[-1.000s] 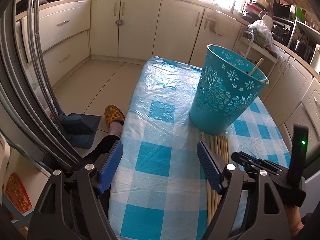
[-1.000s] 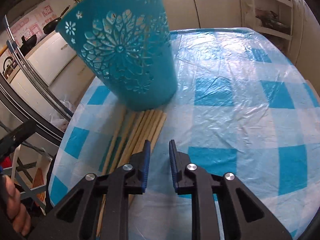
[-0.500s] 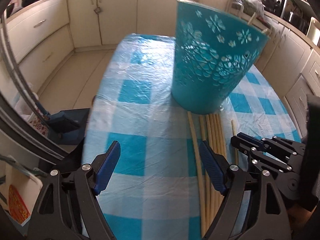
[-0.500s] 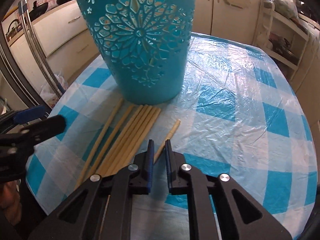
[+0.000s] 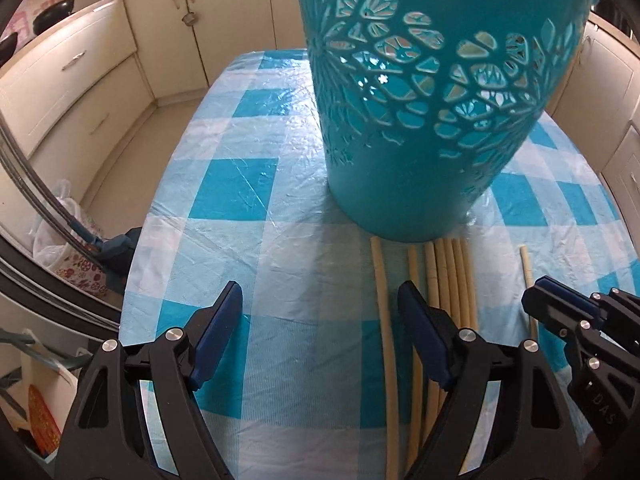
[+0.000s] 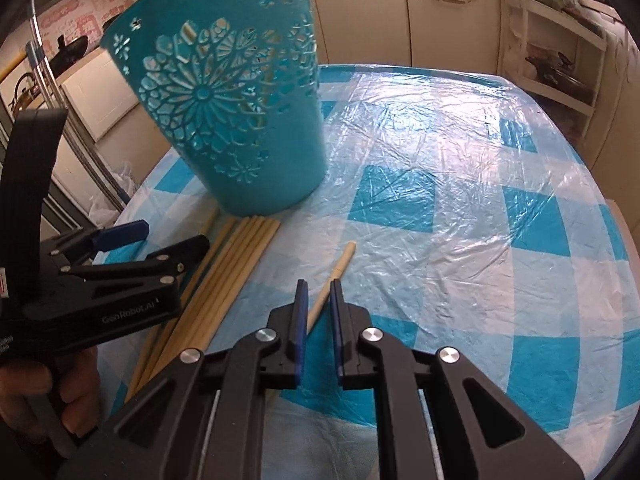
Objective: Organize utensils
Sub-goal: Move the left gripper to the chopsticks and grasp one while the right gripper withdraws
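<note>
A single chopstick point(image 6: 334, 280) lies on the checked tablecloth point(image 6: 460, 240), its long axis pointing to one o'clock from the right gripper point(image 6: 318, 312), whose nearly shut jaws straddle its near end. The bundle of chopsticks point(image 6: 236, 252) and the teal basket point(image 6: 240, 120) lie at eleven o'clock. The left gripper point(image 5: 320, 340), marked "GenRobot.AI", hangs empty, jaws wide apart.

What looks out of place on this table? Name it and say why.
One chopstick lies alone on the tablecloth, apart from the bundle of chopsticks at the foot of the teal basket. It sits between the right gripper fingers, which have narrowed around it.
</note>
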A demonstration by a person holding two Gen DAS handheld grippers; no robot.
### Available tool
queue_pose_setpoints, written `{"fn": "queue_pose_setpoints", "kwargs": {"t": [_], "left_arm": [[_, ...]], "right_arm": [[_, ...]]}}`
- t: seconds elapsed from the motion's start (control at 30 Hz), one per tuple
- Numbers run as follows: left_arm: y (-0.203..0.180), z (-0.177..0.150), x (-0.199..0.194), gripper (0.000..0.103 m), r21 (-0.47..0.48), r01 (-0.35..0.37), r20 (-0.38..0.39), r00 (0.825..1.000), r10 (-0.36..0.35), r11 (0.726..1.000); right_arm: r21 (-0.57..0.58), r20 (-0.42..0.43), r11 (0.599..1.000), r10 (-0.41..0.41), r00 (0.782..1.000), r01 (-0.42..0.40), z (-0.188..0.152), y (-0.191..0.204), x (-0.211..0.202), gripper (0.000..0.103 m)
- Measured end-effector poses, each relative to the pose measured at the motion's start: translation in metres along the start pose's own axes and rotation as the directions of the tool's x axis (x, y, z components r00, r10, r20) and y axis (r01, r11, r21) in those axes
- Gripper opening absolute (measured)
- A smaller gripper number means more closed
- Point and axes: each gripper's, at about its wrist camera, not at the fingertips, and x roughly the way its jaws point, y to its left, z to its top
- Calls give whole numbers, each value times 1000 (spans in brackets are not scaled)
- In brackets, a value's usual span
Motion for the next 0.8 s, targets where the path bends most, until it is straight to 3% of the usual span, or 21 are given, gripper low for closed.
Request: {"fn": "queue_pose_setpoints", "kwargs": {"t": [0.03,0.13,0.2,0.27,0.47,0.63,0.73,0.8], "left_arm": [[0,0,0,72,3,3,3,1000,-3,1000],[-2,1,-1,52,26,32,15,999,-32,999],[-2,2,-2,33,39,48,17,999,-48,998],[0,1,-3,24,46,62,13,998,-63,997],[6,4,-2,22,19,74,-15,997,-73,997],[3,7,2,22,24,61,-26,998,-61,998],[6,7,1,6,15,93,-37,995,-93,996],[11,6,1,5,7,106,-38,994,-106,994]], "right_arm": [[2,3,1000,0,1000,0,1,0,1,12],[-51,-7,999,8,1000,-9,3,6,3,12],[-106,-24,994,23,999,-25,3,11,2,12],[-139,-35,990,20,999,-24,2,12,0,11],[-16,-38,1000,22,999,-22,5,-6,0,12],[-63,-21,998,6,1000,-7,4,5,2,12],[-59,-8,998,-4,1000,3,5,2,3,7],[-54,-3,999,0,1000,0,5,-1,4,6]]}}
